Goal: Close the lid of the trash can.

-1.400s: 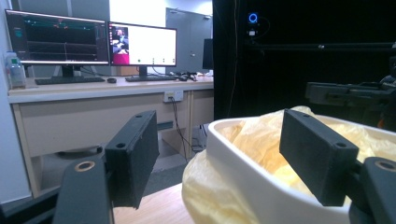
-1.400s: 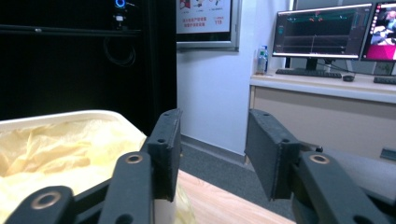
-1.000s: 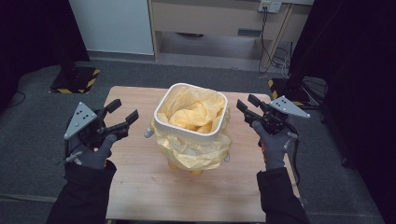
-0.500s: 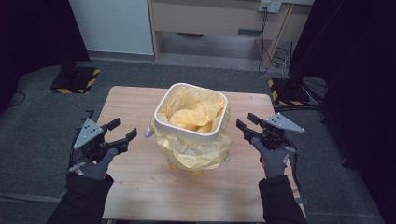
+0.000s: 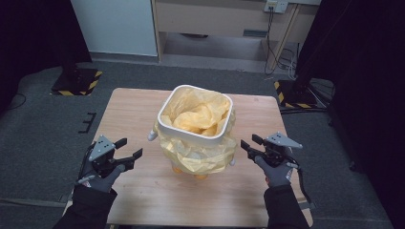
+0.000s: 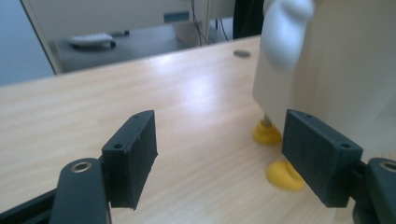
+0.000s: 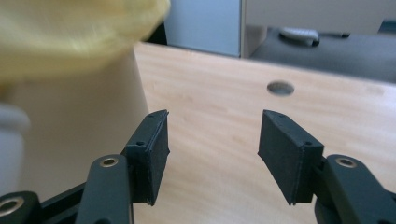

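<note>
Dark curtains ring the bench (image 5: 143, 200), where your left gripper (image 5: 128, 148) and right gripper (image 5: 247, 142) have dropped beside the yellow-lined white bin (image 5: 195, 128) at centre, jaws wide, empty, right's just widened, ready to grasp.

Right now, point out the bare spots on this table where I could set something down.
Bare wood lies along the far edge of the table behind the white bin, and across the near strip between the left tongs and right tongs. It is crowded at the centre, where the yellow bag drapes down around the bin.
</note>
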Motion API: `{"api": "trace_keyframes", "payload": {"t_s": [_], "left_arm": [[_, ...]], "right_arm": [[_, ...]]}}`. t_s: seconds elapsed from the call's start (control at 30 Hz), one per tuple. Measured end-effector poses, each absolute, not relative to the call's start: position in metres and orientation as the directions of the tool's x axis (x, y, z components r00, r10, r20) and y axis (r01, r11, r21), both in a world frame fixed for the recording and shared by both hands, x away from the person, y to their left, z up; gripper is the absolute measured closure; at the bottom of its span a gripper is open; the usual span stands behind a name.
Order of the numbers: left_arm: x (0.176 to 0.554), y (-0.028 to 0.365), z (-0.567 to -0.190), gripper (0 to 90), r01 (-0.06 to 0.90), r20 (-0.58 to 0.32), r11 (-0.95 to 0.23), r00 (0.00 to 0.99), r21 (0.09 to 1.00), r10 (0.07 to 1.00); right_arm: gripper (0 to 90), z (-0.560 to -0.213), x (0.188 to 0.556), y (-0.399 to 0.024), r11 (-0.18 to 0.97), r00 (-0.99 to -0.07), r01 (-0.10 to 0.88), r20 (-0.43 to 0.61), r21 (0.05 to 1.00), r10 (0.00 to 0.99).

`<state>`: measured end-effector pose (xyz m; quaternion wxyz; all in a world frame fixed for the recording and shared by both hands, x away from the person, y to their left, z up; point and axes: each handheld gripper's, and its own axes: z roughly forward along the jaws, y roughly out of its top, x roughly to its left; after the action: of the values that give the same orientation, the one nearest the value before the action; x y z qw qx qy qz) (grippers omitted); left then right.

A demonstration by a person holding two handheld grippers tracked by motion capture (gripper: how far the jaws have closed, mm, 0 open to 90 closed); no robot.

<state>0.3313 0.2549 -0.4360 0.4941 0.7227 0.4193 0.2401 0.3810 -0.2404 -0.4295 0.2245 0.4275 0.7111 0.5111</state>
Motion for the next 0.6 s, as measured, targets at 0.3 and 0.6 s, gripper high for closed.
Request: {"api": "trace_keyframes", "payload": {"t_s": [0.3, 0.6], "left_arm": [[0.337, 0.261, -0.474, 23.9, 0.515, -0.106, -0.22, 0.53, 0.828, 0.841], [0.35, 0.272, -0.496, 18.6, 0.625, -0.127, -0.264, 0.509, 0.735, 0.852]], "right_arm": [[42.0, -0.457, 0.38, -0.247, 0.145, -0.508, 0.455, 0.123, 0.879, 0.853], [41.4, -0.487, 0.382, -0.265, 0.203, -0.457, 0.549, 0.088, 0.811, 0.885]]}}
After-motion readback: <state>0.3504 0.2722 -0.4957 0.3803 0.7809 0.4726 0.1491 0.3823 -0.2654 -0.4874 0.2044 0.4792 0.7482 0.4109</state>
